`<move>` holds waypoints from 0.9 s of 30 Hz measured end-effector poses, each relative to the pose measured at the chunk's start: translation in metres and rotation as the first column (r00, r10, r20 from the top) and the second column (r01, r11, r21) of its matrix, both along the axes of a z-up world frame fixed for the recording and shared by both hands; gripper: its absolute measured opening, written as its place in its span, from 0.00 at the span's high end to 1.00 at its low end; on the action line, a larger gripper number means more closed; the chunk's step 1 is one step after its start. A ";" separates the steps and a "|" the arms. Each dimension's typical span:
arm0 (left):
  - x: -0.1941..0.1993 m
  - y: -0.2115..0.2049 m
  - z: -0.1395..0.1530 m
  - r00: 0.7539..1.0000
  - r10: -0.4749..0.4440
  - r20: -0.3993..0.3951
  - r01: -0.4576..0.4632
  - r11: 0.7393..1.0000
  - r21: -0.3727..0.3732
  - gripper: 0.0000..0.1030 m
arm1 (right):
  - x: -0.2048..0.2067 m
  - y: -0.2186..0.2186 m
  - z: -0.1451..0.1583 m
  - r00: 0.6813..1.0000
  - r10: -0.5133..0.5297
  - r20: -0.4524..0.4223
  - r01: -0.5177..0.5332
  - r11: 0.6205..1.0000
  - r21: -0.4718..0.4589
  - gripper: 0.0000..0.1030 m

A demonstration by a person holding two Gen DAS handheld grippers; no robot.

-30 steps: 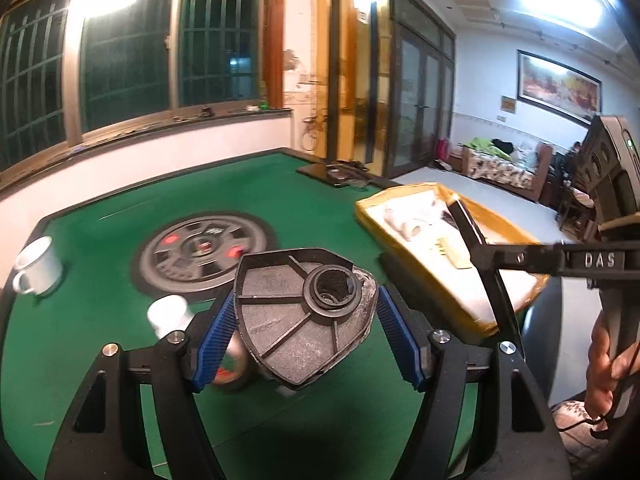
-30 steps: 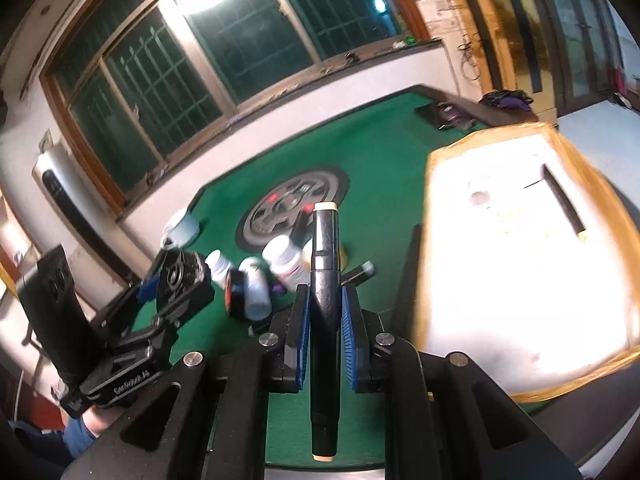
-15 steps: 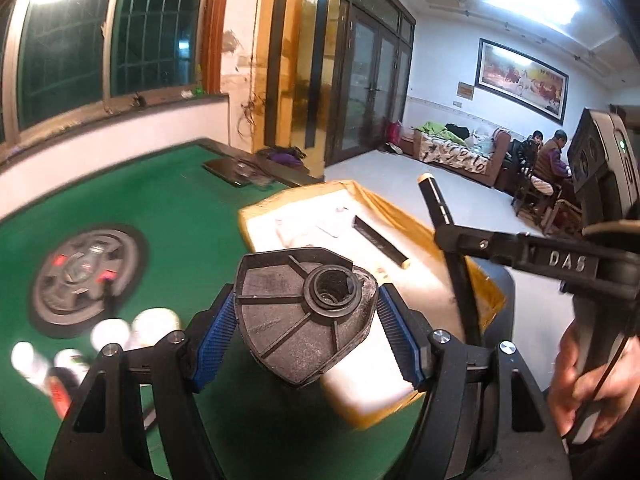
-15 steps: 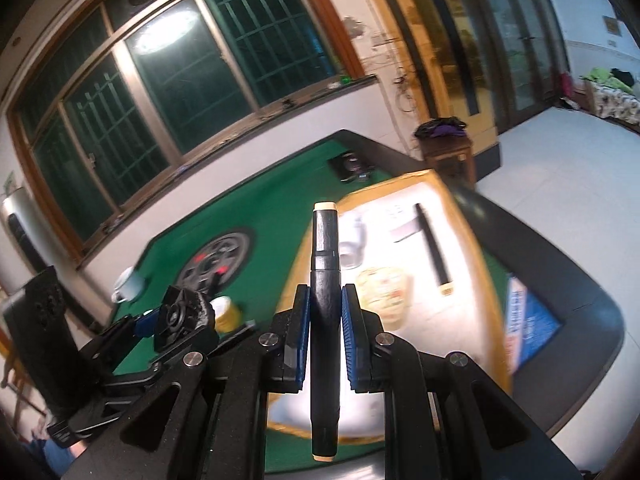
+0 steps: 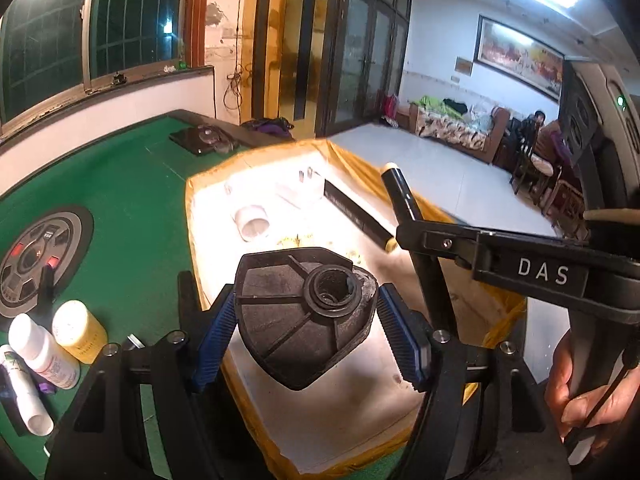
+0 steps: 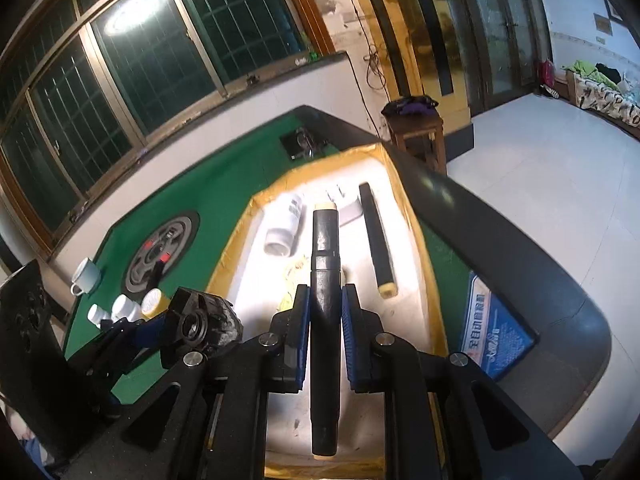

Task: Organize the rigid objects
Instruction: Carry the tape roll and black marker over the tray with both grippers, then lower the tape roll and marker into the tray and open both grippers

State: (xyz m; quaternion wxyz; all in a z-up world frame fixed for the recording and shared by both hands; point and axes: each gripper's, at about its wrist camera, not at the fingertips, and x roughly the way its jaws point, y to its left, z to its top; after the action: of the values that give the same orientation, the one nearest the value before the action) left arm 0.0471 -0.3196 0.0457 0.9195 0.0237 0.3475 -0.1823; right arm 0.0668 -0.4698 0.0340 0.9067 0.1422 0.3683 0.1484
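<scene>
Bottles (image 5: 60, 344) at far left of the left wrist view: white and yellow ones, upright on green felt (image 5: 132, 200) beside a round centre console (image 5: 36, 256). Left gripper (image 5: 306, 334) next, blue pads (image 5: 212, 334) clamped on either flank of a black ribbed plastic part (image 5: 300, 312), wedge-shaped with a round socket, held above the near edge of the yellow-rimmed tray (image 5: 192, 216). Inside the tray, a white bottle (image 5: 252, 222) lying on its side, a white plug-like block (image 5: 302, 190) (washed out by glare, so uncertain), then a long black stick (image 5: 356, 216) with a pale tip. Right gripper (image 5: 420, 248) further right, pinched narrow on a black marker (image 5: 400, 196) with cream ends, a hand (image 5: 592, 392) wrapped round the handle.

From the right wrist view: white mug (image 6: 86, 276) at left on the felt, bottles (image 6: 124, 308) near it, left gripper (image 6: 188, 328) with the black part (image 6: 200, 320), then right gripper (image 6: 325, 320) closed tight on the marker (image 6: 325, 264), poised over the tray (image 6: 412, 232) and roughly parallel to the black stick (image 6: 376, 236) lying just to its right.
</scene>
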 end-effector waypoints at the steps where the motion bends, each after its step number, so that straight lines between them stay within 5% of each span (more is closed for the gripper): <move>1: 0.001 0.001 0.000 1.000 -0.002 -0.012 0.002 1.000 -0.011 0.33 | 0.001 0.000 -0.002 1.000 0.001 -0.006 -0.001 1.000 -0.003 0.87; 9: 0.008 0.000 -0.011 0.991 -0.021 -0.130 0.014 0.998 -0.058 0.33 | 0.006 -0.001 -0.005 0.999 -0.005 -0.035 0.004 0.999 -0.041 0.87; 27: -0.001 -0.006 -0.009 0.989 -0.041 -0.143 0.036 0.999 -0.039 0.33 | 0.009 0.006 -0.006 0.998 -0.020 -0.066 0.015 0.997 -0.080 0.86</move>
State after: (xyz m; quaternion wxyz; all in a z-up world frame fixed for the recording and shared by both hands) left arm 0.0458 -0.3258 0.0363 0.8886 0.0005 0.4090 -0.2075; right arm 0.0757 -0.4634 0.0278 0.9002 0.1140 0.4026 0.1208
